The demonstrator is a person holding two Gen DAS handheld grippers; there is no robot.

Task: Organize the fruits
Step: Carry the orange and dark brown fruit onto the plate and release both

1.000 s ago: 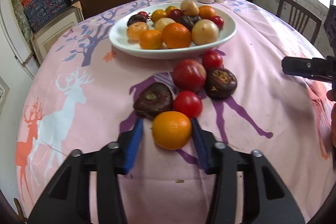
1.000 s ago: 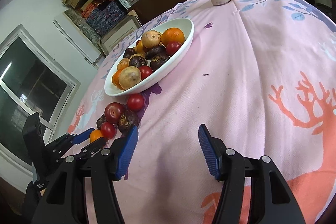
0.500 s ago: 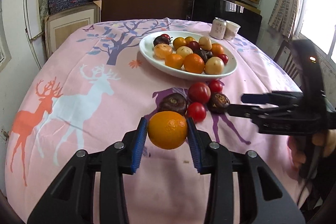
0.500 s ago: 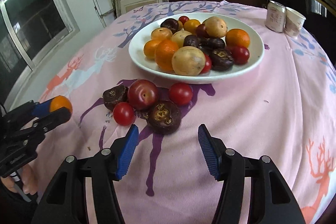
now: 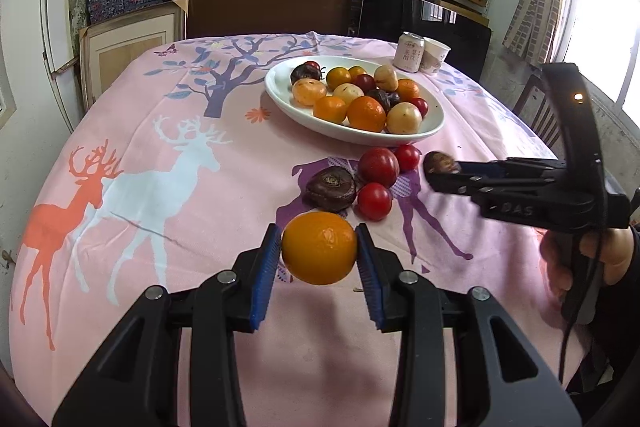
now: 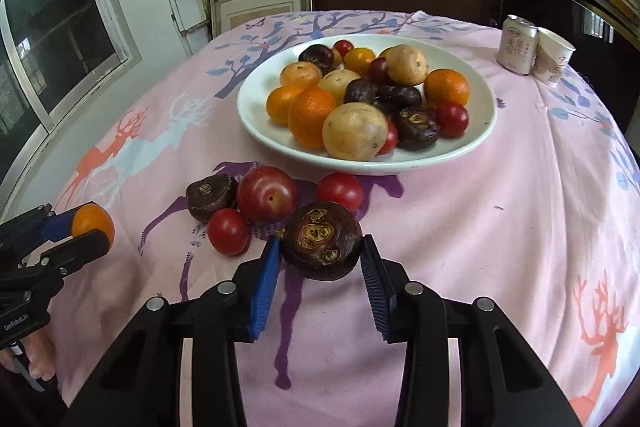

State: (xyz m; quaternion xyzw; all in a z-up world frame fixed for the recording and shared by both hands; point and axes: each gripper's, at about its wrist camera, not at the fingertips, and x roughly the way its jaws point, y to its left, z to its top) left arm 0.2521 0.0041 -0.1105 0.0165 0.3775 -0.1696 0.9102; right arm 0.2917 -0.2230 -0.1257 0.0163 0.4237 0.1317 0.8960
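Left hand-held gripper clamps orange.

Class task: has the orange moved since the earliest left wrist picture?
Yes. The orange, clamped in the left gripper, has been lifted off the tablecloth and drawn back from the dark fruit it lay against.

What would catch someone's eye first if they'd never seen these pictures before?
Probably the white bowl heaped with orange, yellow, red and dark fruit at the middle of the pink deer-print tablecloth. Next, the bright orange clamped in the left tool, nearest the camera. Then the dark, wrinkled fruit between the right tool's closing pads, just in front of four loose fruits on the cloth.
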